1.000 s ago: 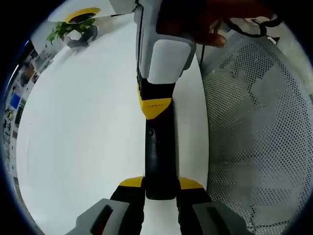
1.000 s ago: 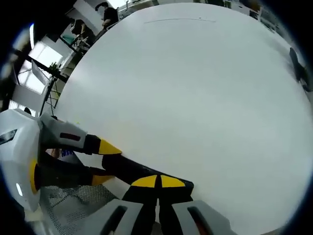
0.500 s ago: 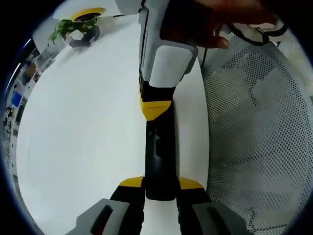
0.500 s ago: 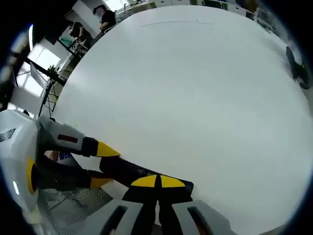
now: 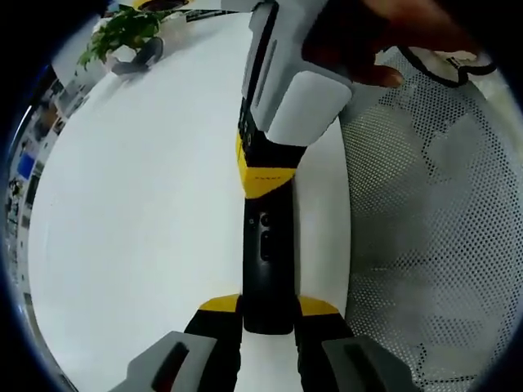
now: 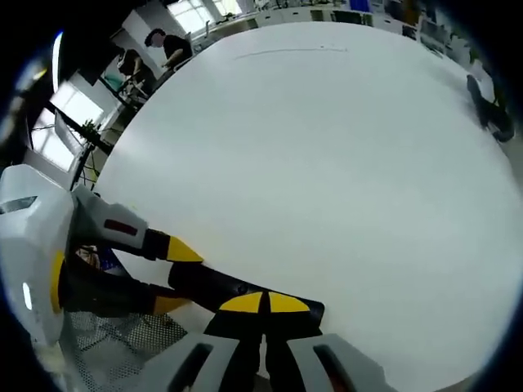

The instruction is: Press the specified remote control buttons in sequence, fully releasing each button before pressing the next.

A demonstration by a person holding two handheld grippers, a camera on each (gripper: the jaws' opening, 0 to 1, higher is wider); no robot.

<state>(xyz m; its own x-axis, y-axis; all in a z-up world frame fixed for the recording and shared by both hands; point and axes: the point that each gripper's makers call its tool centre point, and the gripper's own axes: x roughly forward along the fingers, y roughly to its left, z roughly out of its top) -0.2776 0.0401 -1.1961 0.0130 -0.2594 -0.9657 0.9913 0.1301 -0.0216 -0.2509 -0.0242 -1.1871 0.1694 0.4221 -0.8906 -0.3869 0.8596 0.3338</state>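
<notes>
Remote control (image 5: 266, 261), black and slim, lies on the white table (image 5: 139, 212), its near end clamped between the left gripper's (image 5: 268, 314) yellow-tipped jaws. Right gripper (image 6: 263, 304), jaws pressed together, rests its tips on the remote's far end beside a mesh basket (image 5: 425, 237).

Big white table (image 6: 327, 163) spreads wide; a potted plant (image 5: 127, 33) sits at its far edge, perforated mesh chair (image 5: 433, 229) alongside, bright windows (image 6: 61, 114) beyond, people standing back there.

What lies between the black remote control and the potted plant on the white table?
In the left gripper view, bare white table lies between the remote control and the potted plant.
</notes>
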